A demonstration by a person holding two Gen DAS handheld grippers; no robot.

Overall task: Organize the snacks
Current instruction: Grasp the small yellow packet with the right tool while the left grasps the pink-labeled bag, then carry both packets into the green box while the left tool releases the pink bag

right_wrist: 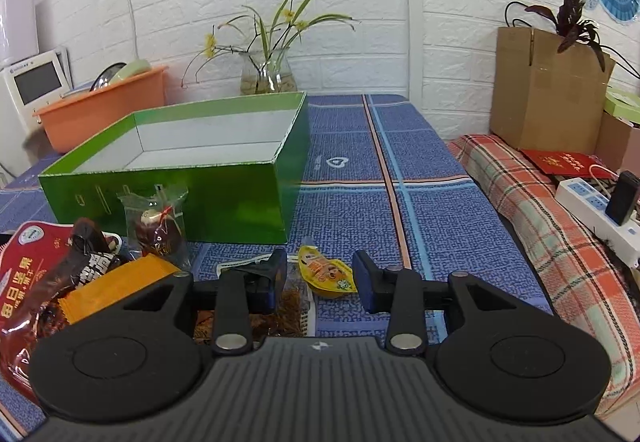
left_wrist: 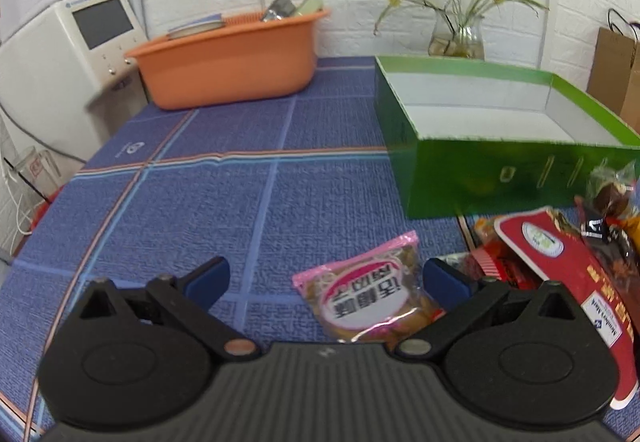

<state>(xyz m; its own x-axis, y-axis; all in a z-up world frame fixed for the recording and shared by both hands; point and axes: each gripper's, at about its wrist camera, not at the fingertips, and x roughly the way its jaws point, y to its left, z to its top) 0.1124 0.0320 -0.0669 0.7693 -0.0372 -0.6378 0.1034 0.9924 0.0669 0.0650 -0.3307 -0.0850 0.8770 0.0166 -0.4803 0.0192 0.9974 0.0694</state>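
- My left gripper (left_wrist: 326,280) stands wide open and empty, low over the blue checked tablecloth (left_wrist: 180,201).
- A pink-edged snack packet (left_wrist: 370,300) lies between its fingers, nearer the right one, in front of the green box (left_wrist: 500,177).
- My right gripper (right_wrist: 320,276) is partly open around a small yellow snack packet (right_wrist: 328,276); its pads aren't touching it.
- That packet also lies in front of the green box, beside the snack pile (right_wrist: 80,274).

Right gripper (right_wrist: 320,276) jaws apart around yellow snack packet (right_wrist: 326,273).
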